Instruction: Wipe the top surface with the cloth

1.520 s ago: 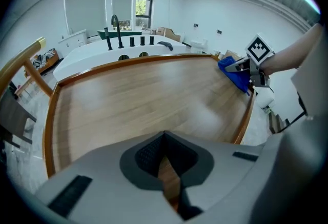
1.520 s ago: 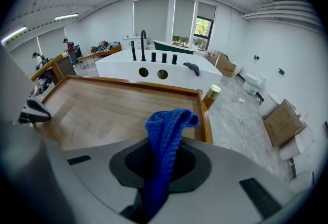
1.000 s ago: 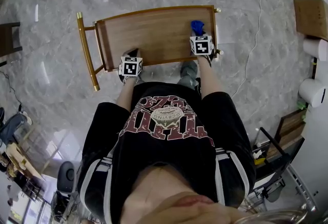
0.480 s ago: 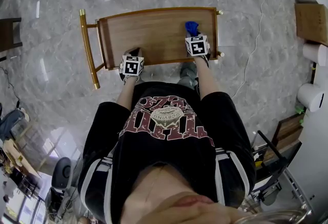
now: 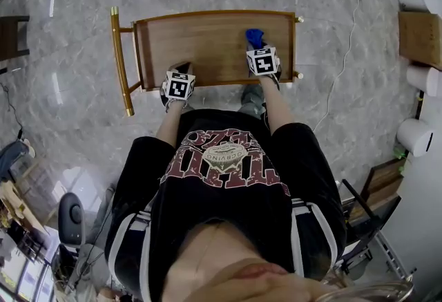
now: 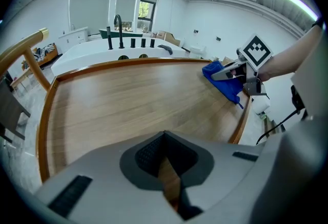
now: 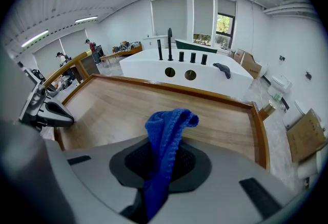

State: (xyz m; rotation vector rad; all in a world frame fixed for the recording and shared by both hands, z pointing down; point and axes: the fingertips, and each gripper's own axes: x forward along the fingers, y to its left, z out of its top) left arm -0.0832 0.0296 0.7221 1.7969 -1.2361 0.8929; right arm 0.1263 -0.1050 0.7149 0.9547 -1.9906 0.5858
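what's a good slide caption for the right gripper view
Right gripper shut on the blue cloth, wooden top surface ahead, left gripper at the picture's left edge.

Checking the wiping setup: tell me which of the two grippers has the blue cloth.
The right gripper: its jaws are shut on the blue knitted cloth. The left gripper is shut with nothing between its jaws.

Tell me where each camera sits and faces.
Head view: overhead, steeply down onto the wooden top; torso and forearms show.
Left gripper view: on the left gripper, near edge, facing across; shut jaws.
Right gripper view: on the right gripper, facing the far rim; jaws clamp the cloth.
All share the wooden top and cloth.
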